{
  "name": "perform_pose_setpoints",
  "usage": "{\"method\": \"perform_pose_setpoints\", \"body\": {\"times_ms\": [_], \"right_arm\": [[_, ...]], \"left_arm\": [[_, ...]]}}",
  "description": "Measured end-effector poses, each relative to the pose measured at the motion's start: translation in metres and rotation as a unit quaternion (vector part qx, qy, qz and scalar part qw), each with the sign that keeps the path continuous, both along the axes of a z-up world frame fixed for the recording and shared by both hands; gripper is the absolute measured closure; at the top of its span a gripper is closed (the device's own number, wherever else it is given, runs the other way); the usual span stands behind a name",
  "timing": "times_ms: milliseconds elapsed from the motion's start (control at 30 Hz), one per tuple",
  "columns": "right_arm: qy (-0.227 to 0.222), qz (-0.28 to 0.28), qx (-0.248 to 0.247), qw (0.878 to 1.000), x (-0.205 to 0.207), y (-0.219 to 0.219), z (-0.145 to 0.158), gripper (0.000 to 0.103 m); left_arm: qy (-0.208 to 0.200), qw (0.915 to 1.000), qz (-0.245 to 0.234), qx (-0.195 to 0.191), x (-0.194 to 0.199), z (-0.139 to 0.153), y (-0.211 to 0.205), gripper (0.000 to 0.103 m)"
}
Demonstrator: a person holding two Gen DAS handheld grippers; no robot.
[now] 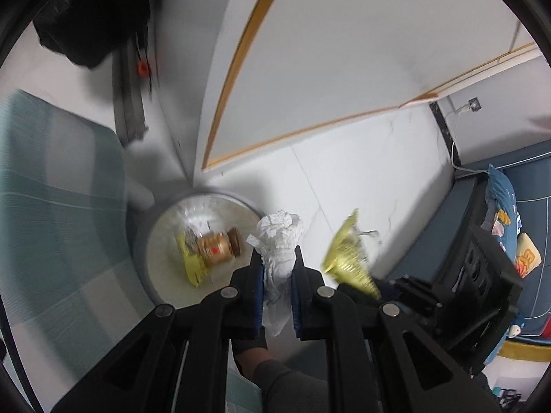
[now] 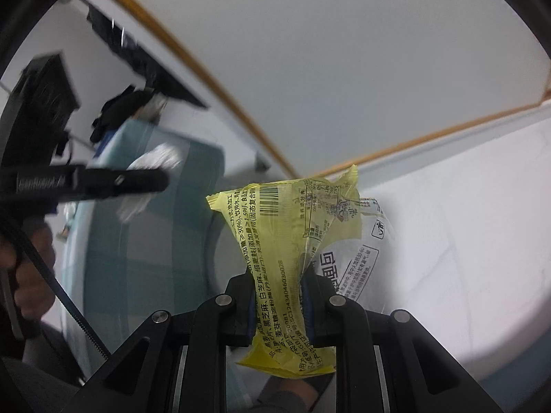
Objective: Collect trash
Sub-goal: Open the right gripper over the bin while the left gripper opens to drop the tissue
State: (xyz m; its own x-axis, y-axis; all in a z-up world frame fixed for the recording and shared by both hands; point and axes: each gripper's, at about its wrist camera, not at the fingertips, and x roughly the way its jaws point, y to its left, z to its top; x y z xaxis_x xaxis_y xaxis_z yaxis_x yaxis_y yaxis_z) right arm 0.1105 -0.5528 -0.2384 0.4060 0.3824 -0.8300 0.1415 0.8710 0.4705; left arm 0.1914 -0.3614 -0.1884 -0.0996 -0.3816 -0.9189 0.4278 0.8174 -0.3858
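My left gripper point(image 1: 278, 258) is shut on a crumpled white tissue point(image 1: 279, 237), held above the right rim of a round grey trash bin point(image 1: 137, 241). The bin holds a gold can point(image 1: 217, 249) and a yellow wrapper point(image 1: 191, 265). My right gripper point(image 2: 279, 272) is shut on a yellow food wrapper point(image 2: 275, 241) with black print; a clear printed wrapper point(image 2: 347, 268) hangs behind it. The right gripper with its yellow wrapper point(image 1: 347, 258) shows to the right in the left wrist view. The left gripper point(image 2: 103, 180) with the tissue point(image 2: 155, 161) shows at the left in the right wrist view.
A teal and grey cushioned seat point(image 1: 51, 206) lies left of the bin. A white table top with a wooden edge point(image 1: 241, 55) is above. Black clothing point(image 1: 93, 17) hangs at the upper left. A dark blue sofa with a patterned cushion point(image 1: 506, 227) stands at the right. The floor is white tile point(image 1: 361, 172).
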Motion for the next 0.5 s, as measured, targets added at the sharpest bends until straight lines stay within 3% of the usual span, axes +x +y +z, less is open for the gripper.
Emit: {"method": "perform_pose_setpoints", "body": {"times_ms": [67, 300, 500], "right_arm": [[0.012, 0.02, 0.02, 1.0, 0.005, 0.008, -0.014, 0.083], [0.027, 0.076, 0.05, 0.995, 0.008, 0.034, -0.044, 0.083], [0.035, 0.108, 0.072, 0.991, 0.021, 0.053, -0.06, 0.081]], "left_arm": [[0.035, 0.9994, 0.0, 0.003, 0.006, -0.014, -0.002, 0.094], [0.091, 0.994, 0.001, 0.06, 0.022, -0.039, -0.01, 0.094], [0.132, 0.9887, 0.025, 0.065, 0.03, -0.051, -0.007, 0.094]]}}
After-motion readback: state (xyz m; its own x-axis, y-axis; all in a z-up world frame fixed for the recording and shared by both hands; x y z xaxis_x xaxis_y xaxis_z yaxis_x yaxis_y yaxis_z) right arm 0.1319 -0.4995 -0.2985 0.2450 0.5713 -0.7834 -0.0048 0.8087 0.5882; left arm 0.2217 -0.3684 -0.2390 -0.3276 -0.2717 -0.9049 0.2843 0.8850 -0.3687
